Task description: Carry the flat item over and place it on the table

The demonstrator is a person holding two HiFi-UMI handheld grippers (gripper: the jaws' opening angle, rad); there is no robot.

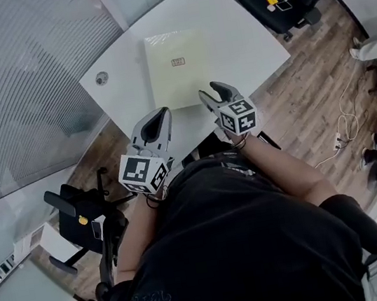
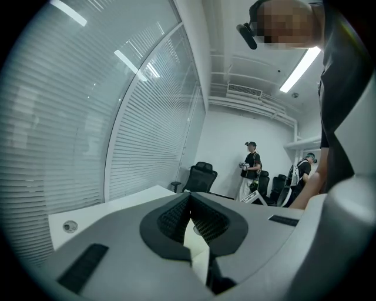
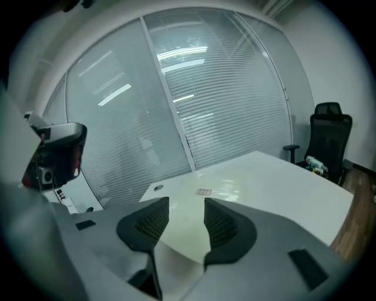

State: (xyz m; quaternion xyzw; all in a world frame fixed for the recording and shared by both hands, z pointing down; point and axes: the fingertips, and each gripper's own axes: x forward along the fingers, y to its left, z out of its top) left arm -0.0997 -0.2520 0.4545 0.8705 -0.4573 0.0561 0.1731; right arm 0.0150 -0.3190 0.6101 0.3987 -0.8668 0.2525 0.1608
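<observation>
Right gripper (image 3: pixel 186 207) half-open (nothing gripped)

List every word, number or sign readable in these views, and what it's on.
The label on the flat item: too small to read; blurred in the right gripper view too.
The cube on the left gripper and the cube on the right gripper: marker patterns, no letters.
Nothing else legible.
</observation>
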